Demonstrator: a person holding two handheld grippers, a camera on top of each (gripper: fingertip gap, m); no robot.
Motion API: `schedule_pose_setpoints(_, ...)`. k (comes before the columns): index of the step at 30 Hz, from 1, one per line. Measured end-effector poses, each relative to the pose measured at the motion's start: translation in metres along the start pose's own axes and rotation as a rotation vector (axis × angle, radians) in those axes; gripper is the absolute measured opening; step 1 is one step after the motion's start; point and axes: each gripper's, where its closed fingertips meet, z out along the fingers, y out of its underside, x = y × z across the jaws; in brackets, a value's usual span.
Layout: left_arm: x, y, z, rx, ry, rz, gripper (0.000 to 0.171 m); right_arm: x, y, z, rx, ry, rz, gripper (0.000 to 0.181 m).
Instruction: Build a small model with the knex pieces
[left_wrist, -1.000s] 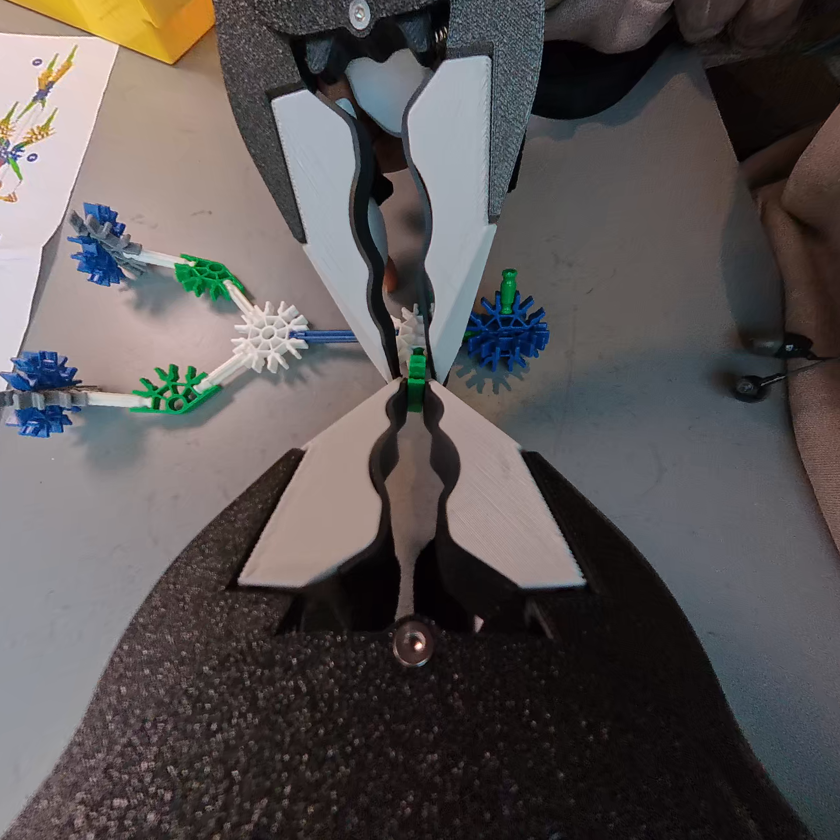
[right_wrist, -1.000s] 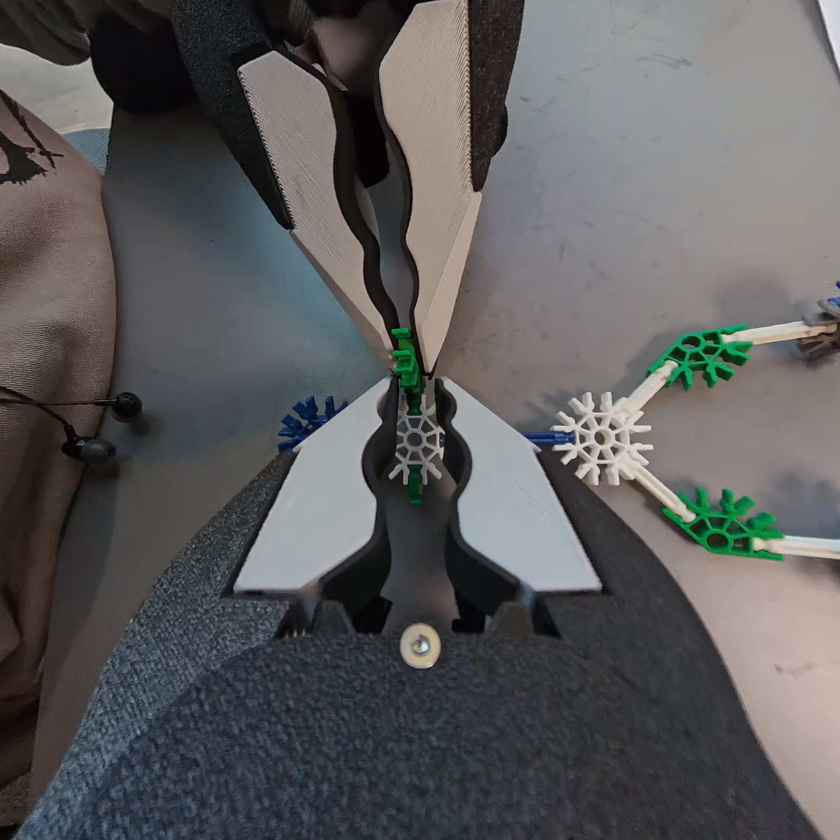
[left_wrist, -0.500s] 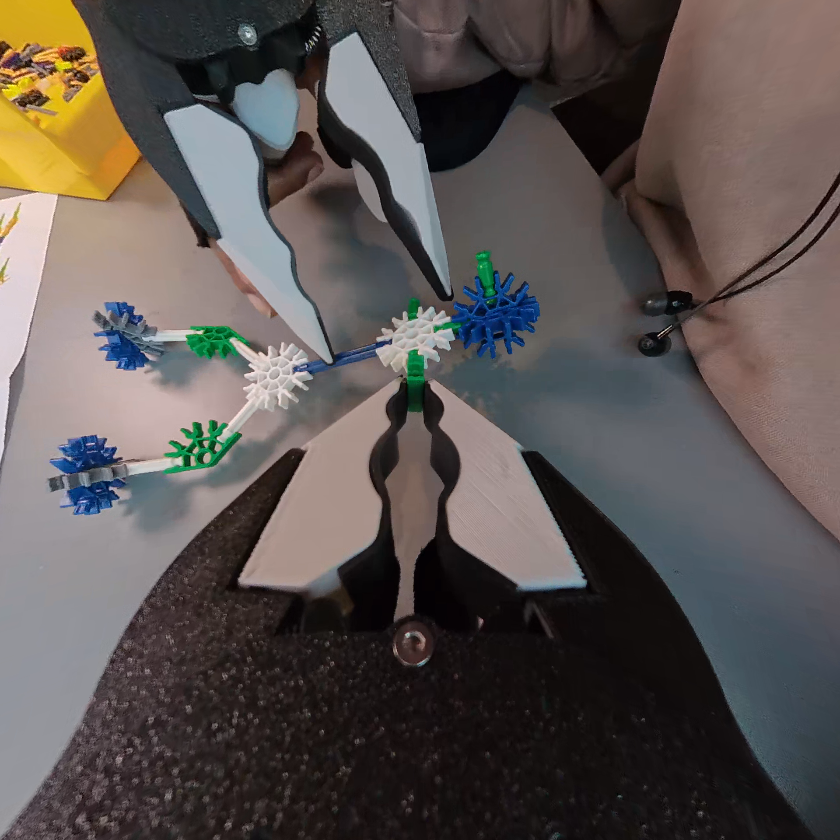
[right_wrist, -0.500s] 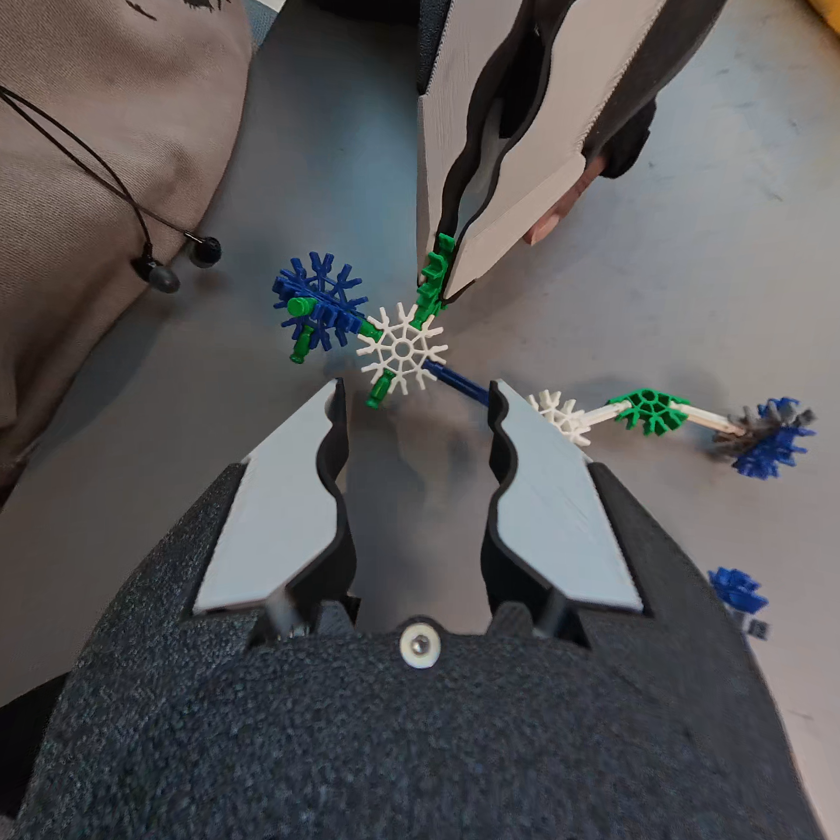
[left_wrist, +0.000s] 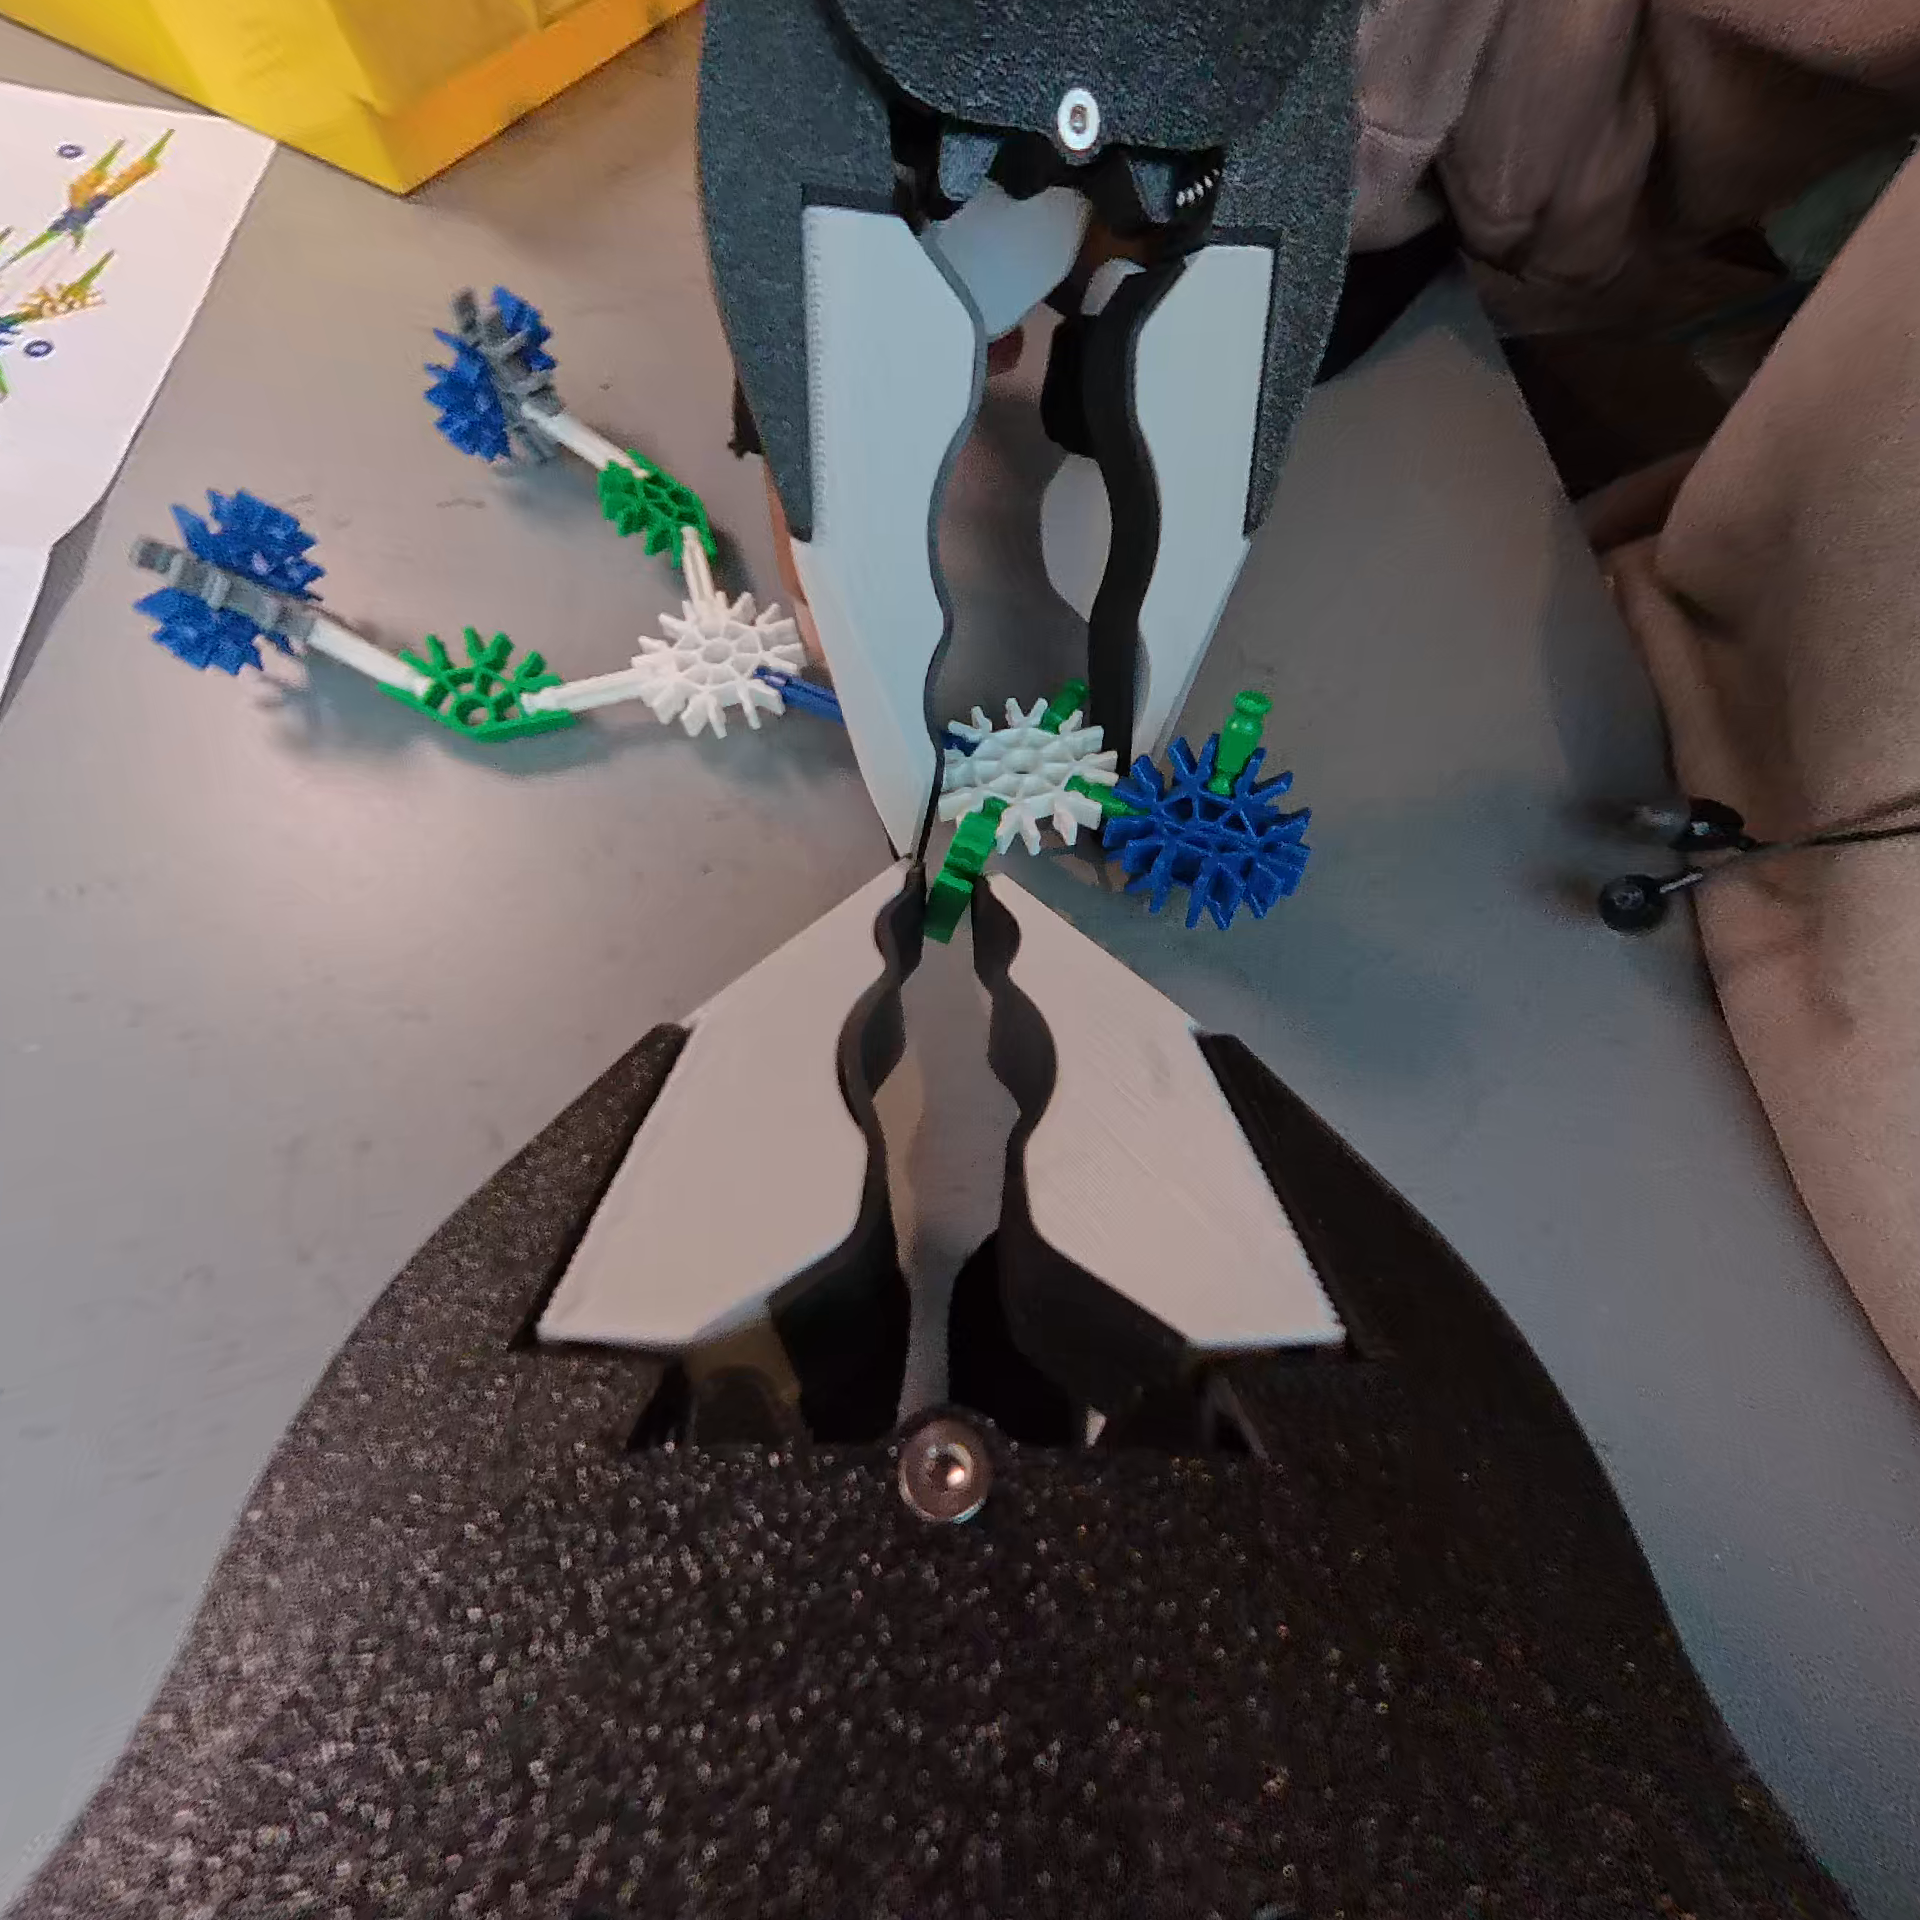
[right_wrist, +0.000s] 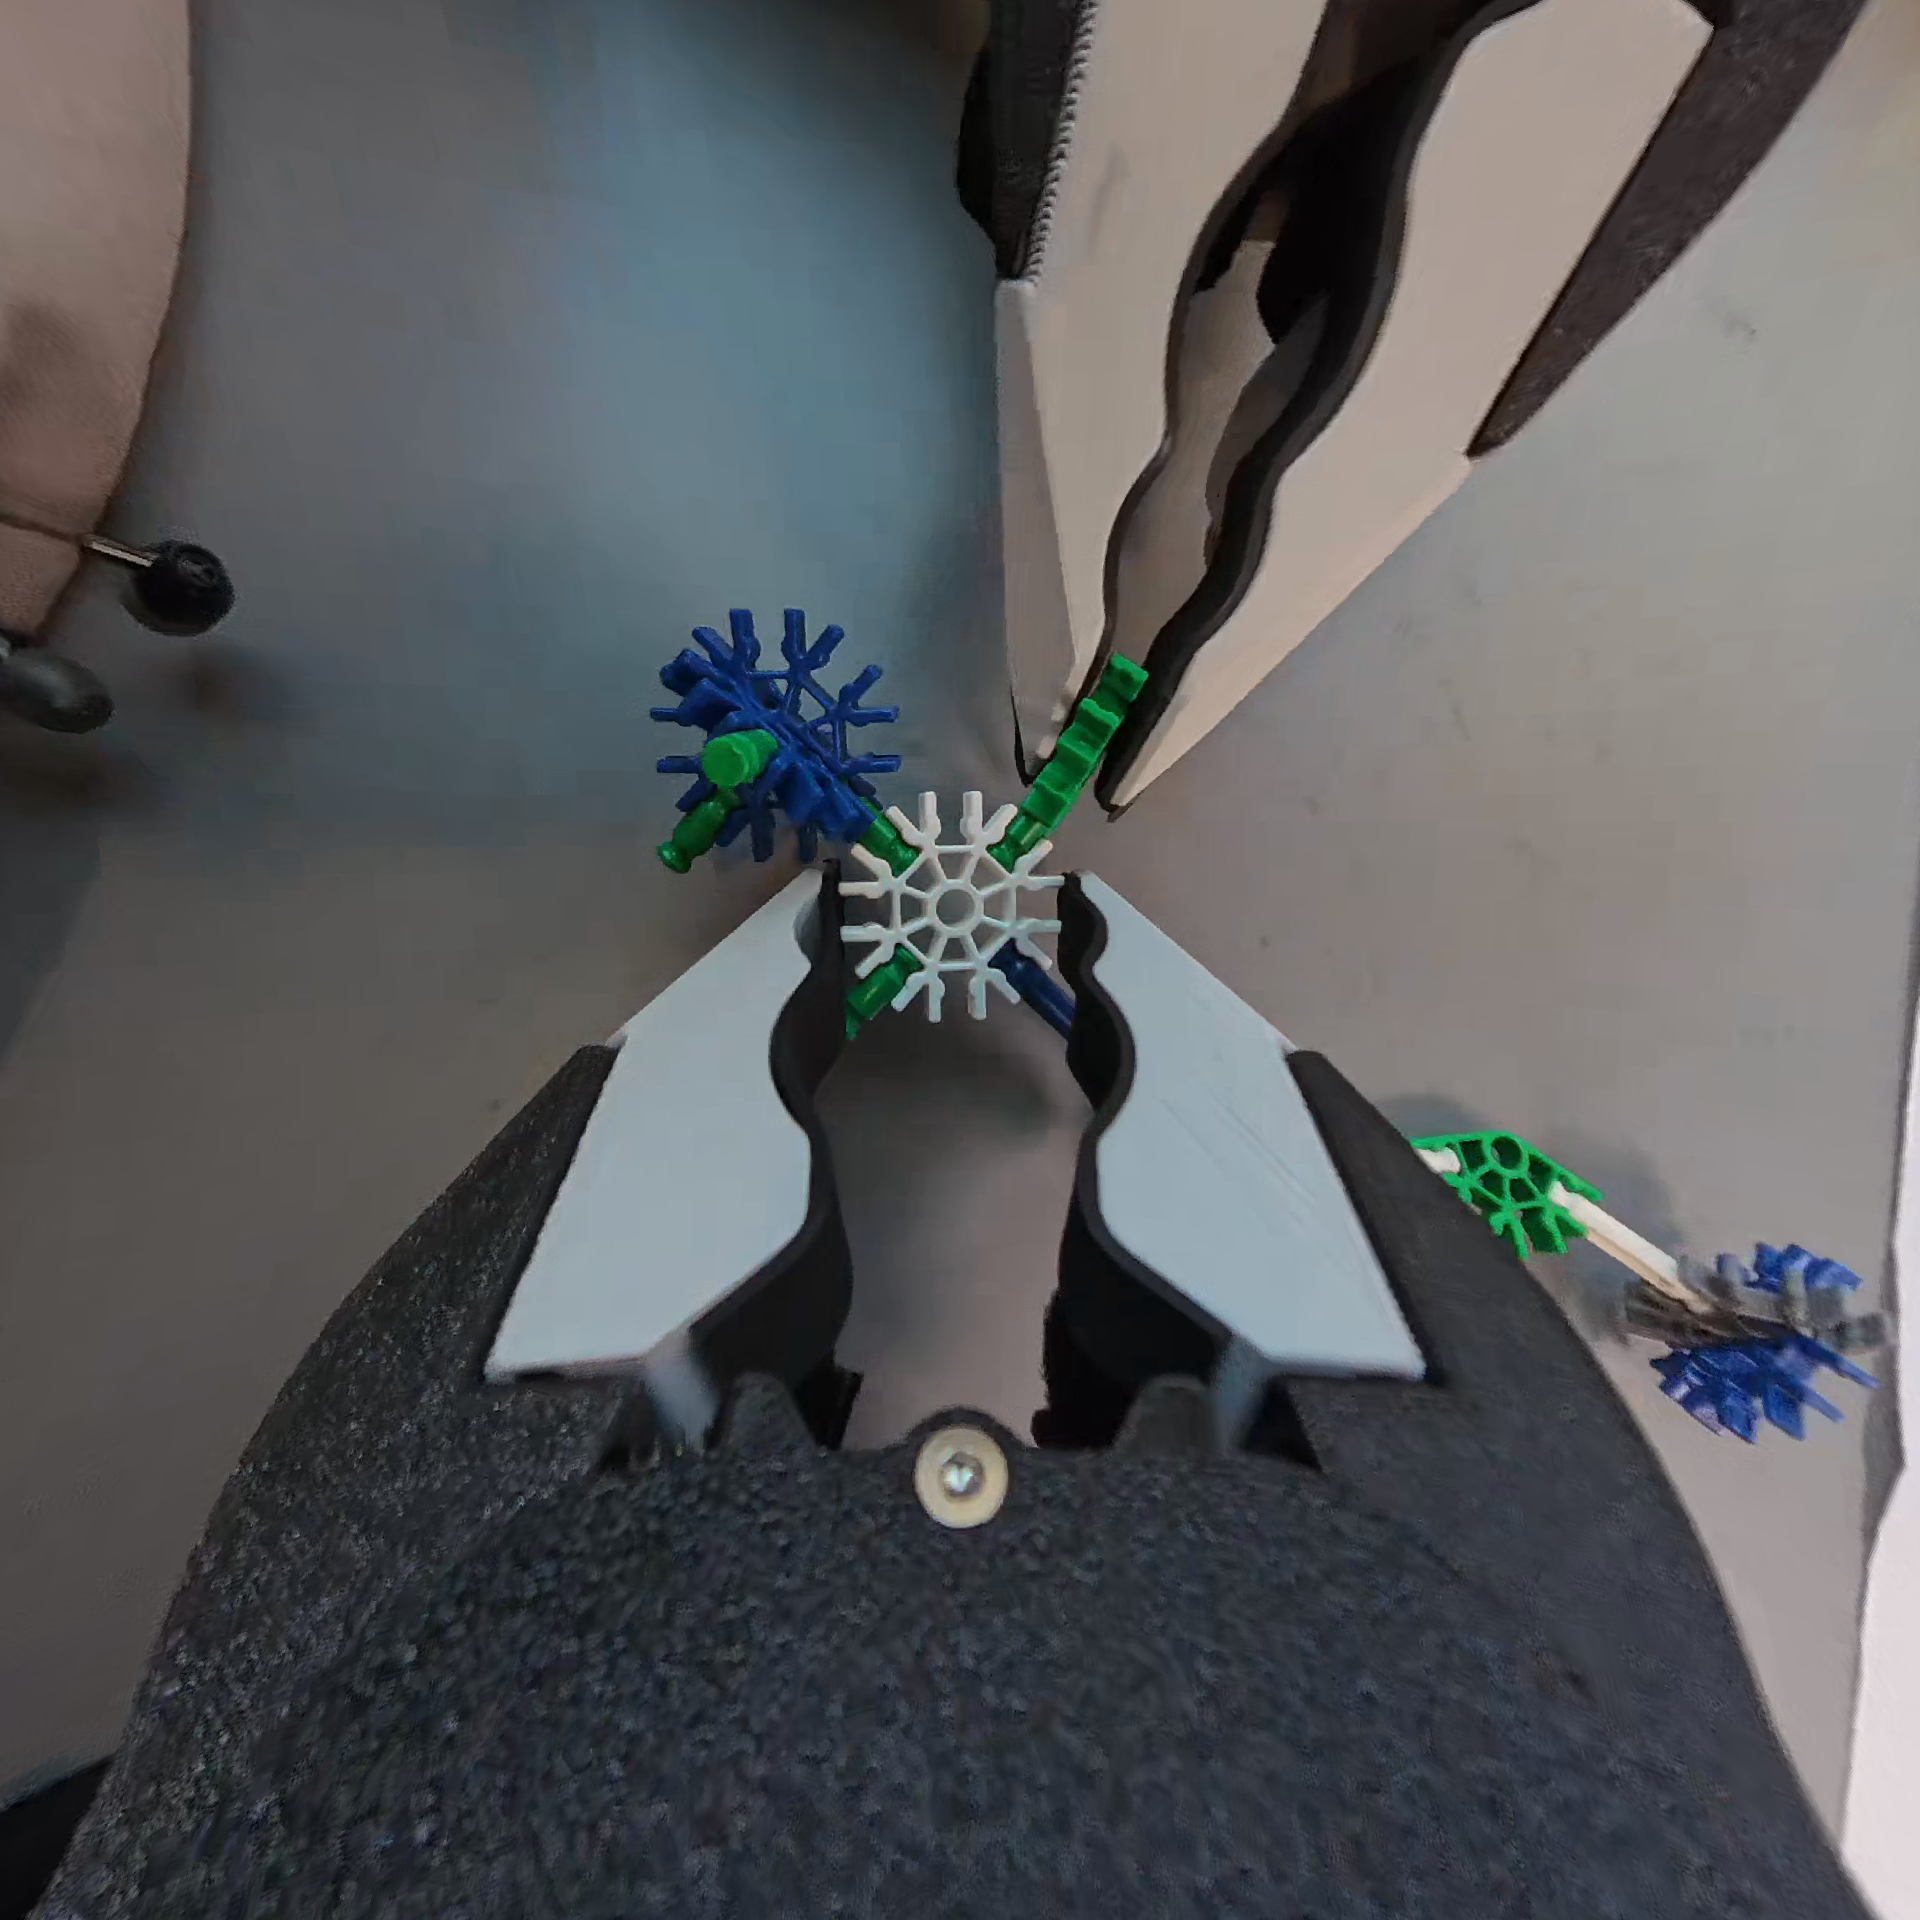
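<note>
A plastic rod-and-connector toy assembly (left_wrist: 717, 665) lies on the grey desk (left_wrist: 312, 987); its short green rod (left_wrist: 951, 868) is pinched by the left tool (left_wrist: 945, 883).

White snowflake connector (right_wrist: 951, 914), blue snowflake connector (left_wrist: 1205, 847), green rod (left_wrist: 958, 871), yellow box (left_wrist: 343, 73), grey table (left_wrist: 312, 1039).

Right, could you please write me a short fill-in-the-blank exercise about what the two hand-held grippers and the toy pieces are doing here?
1. The left hand-held gripper is shut on a short ____ rod.
2. The right hand-held gripper is ____, with one finger on each side of the white connector.
3. The snowflake connector linked to the white connector is ____ in colour.
4. The box beyond the printed sheet is ____ in colour.

Missing words: green; open; blue; yellow.
</note>
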Motion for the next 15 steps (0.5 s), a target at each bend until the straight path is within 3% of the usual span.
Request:
schedule_pose_setpoints(11,-0.041,0.004,0.0,-0.025,-0.373,-0.13,0.005,0.033,0.004,0.002,0.046,0.135,0.319,0.038)
schedule_pose_setpoints(15,-0.043,0.006,-0.003,-0.025,-0.42,-0.231,0.004,0.036,0.004,0.004,0.03,0.176,0.339,0.039)
